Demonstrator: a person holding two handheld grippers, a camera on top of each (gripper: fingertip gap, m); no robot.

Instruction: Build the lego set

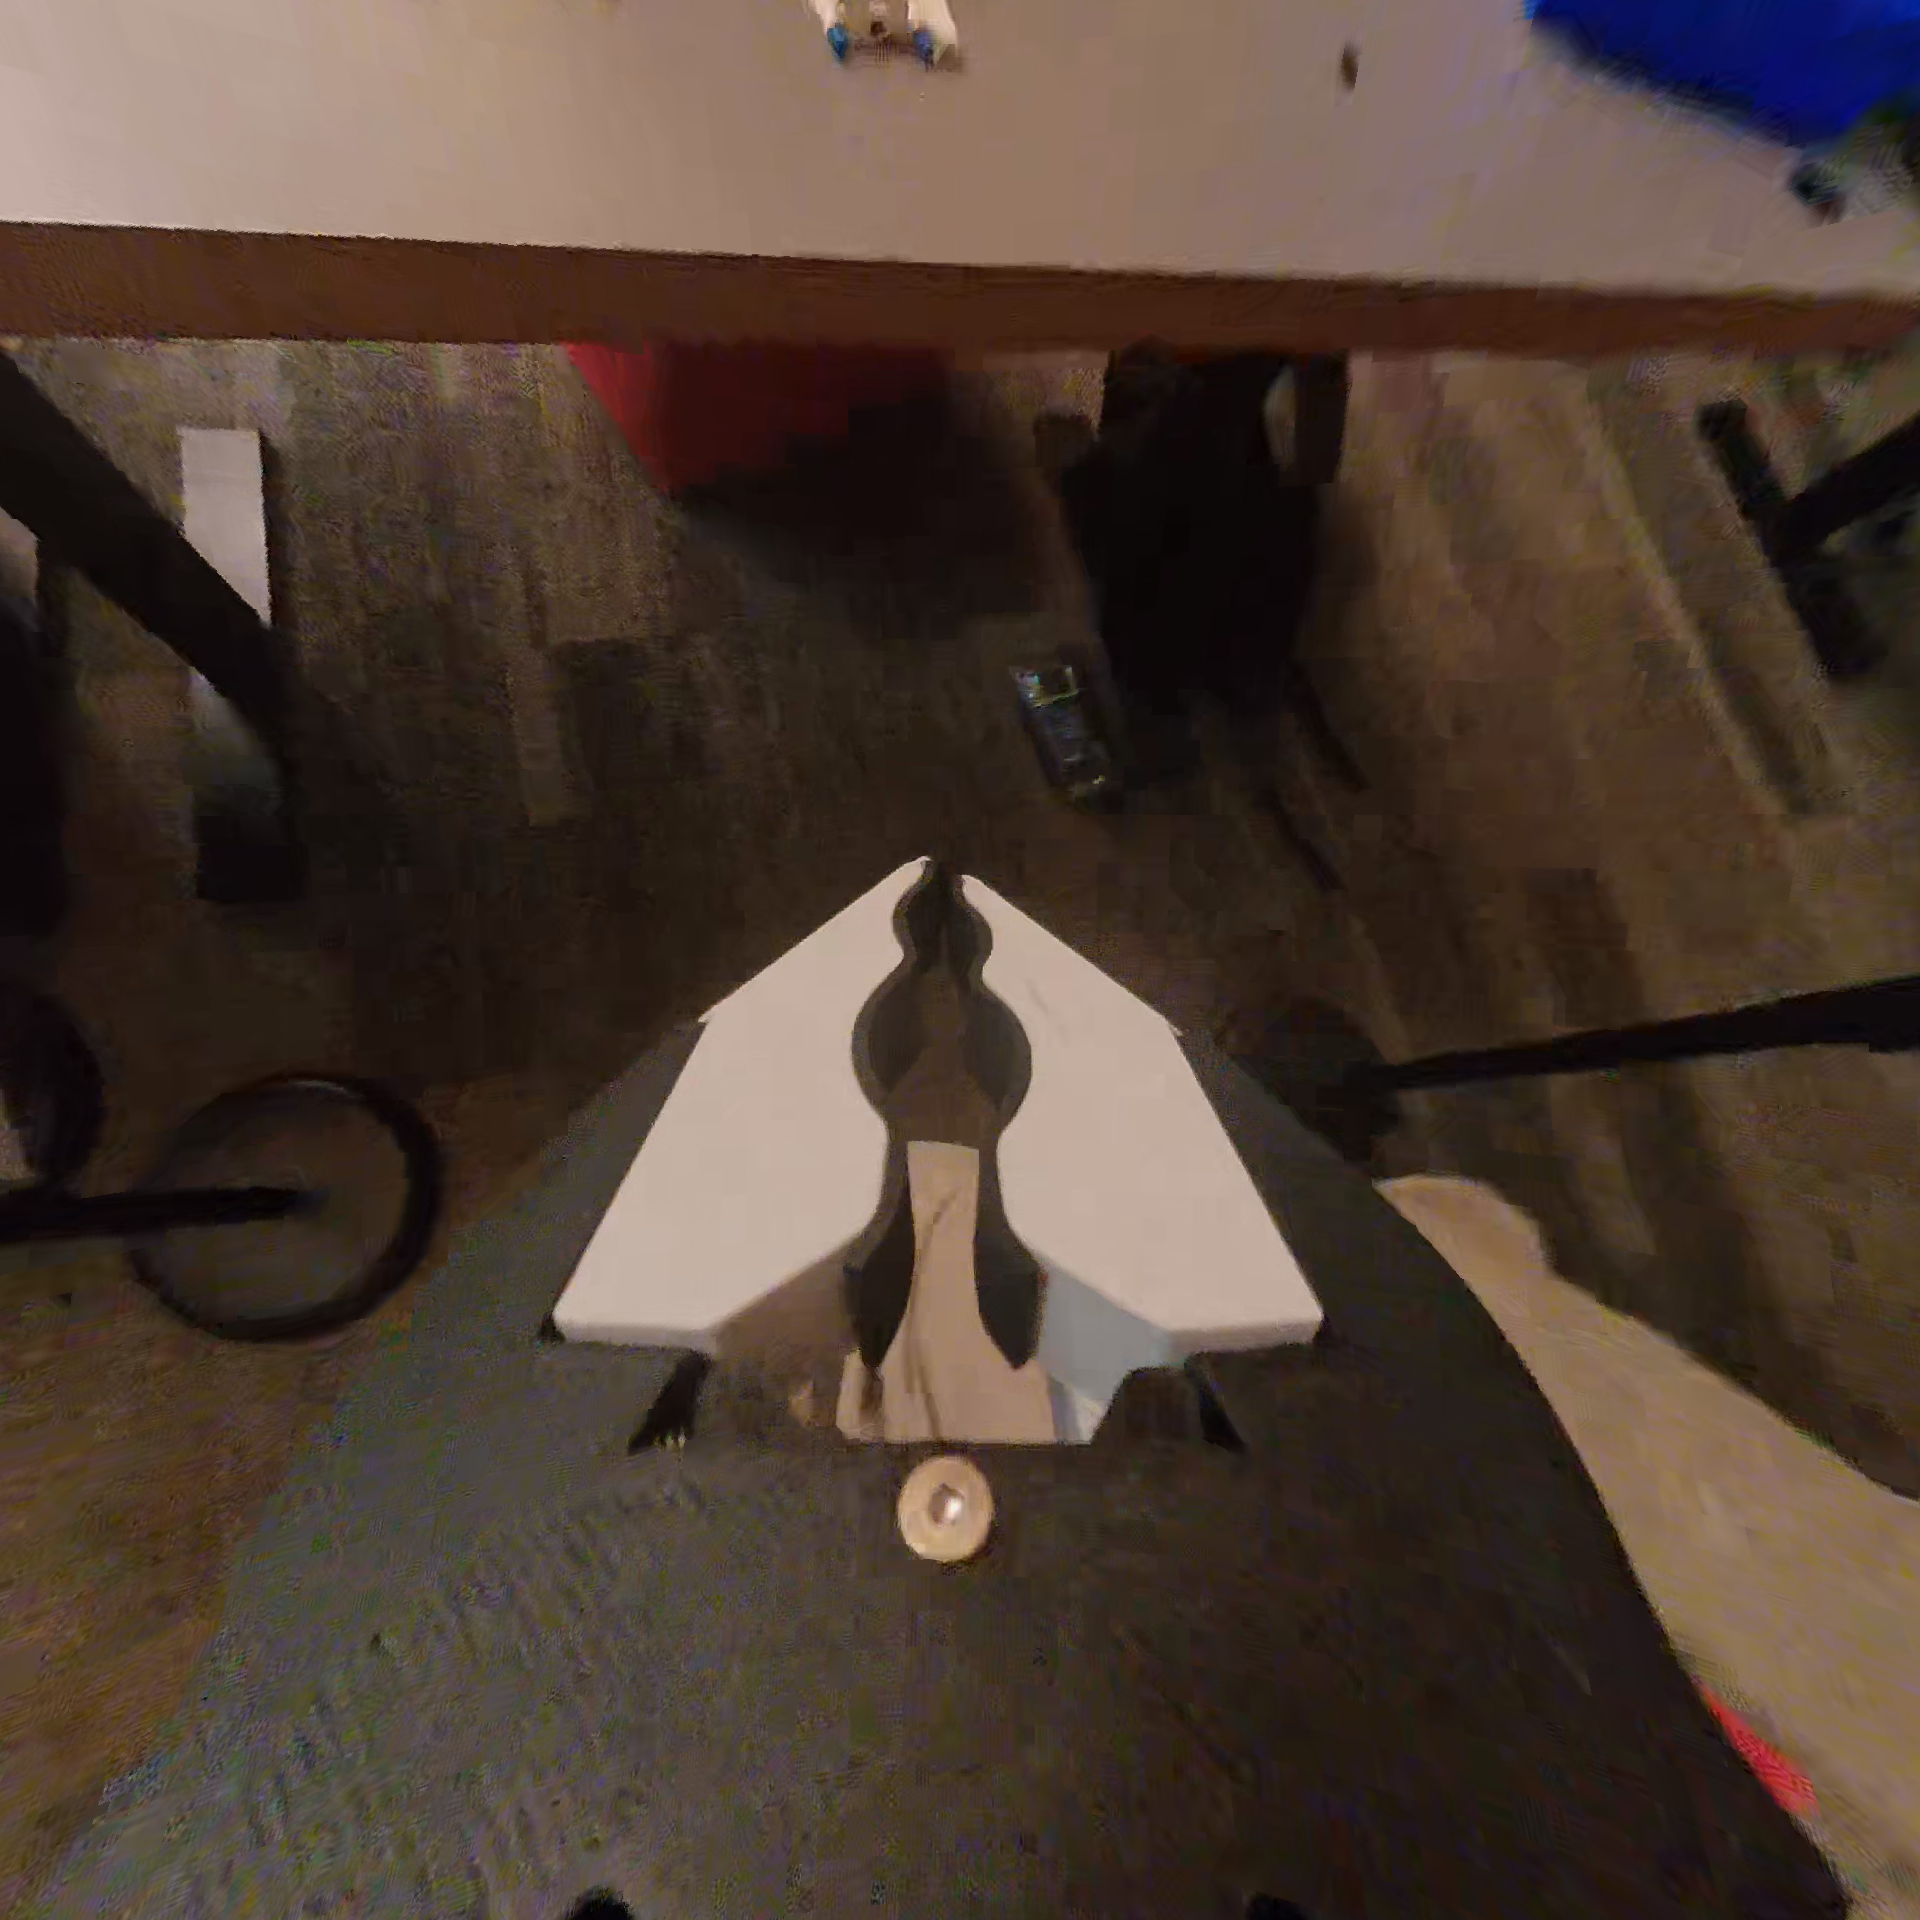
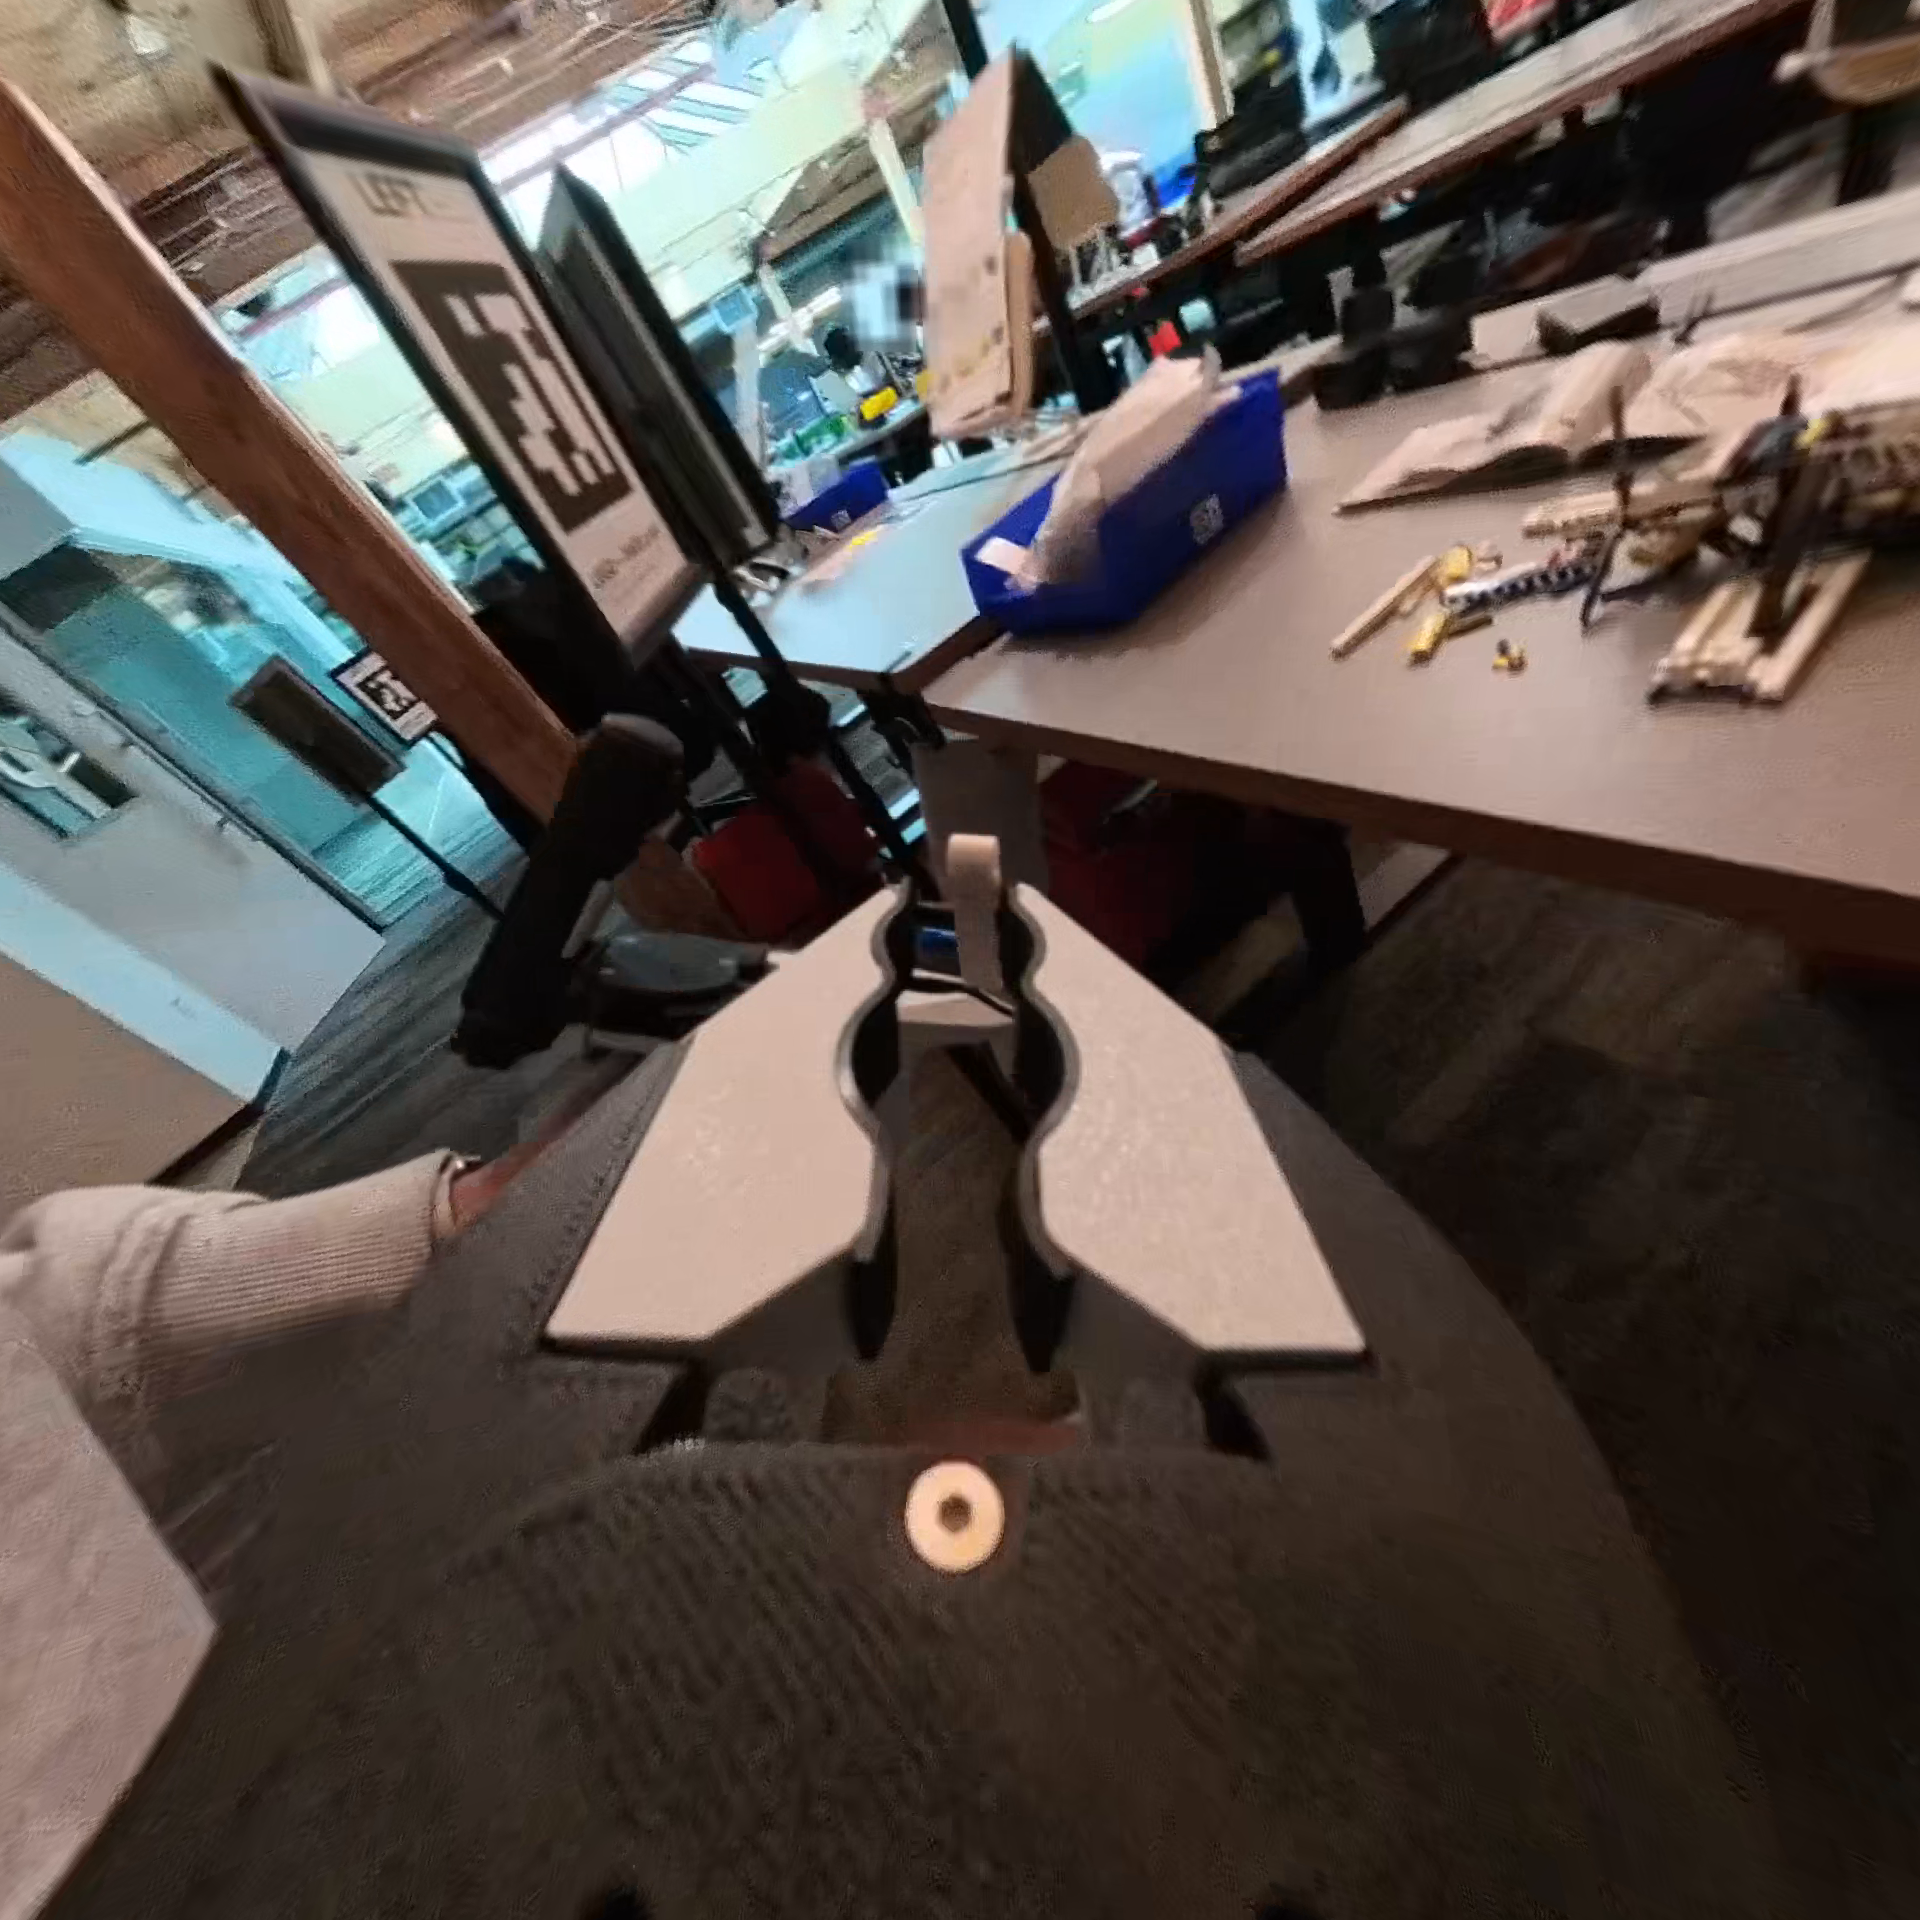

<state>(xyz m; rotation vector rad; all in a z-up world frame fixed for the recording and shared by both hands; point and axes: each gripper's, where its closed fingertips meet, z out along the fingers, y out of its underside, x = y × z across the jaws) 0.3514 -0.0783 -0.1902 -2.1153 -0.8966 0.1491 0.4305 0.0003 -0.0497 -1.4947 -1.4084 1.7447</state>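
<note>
Lego set blurred on table, cut off at right

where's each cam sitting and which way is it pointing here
Left wrist view: on the left gripper, held below the table edge, facing down at the carpet; its shut white fingers fill the centre.
Right wrist view: on the right gripper, held low, facing across the table at the lego set; a sleeve shows.
Shared: the table and blue bin.
</note>
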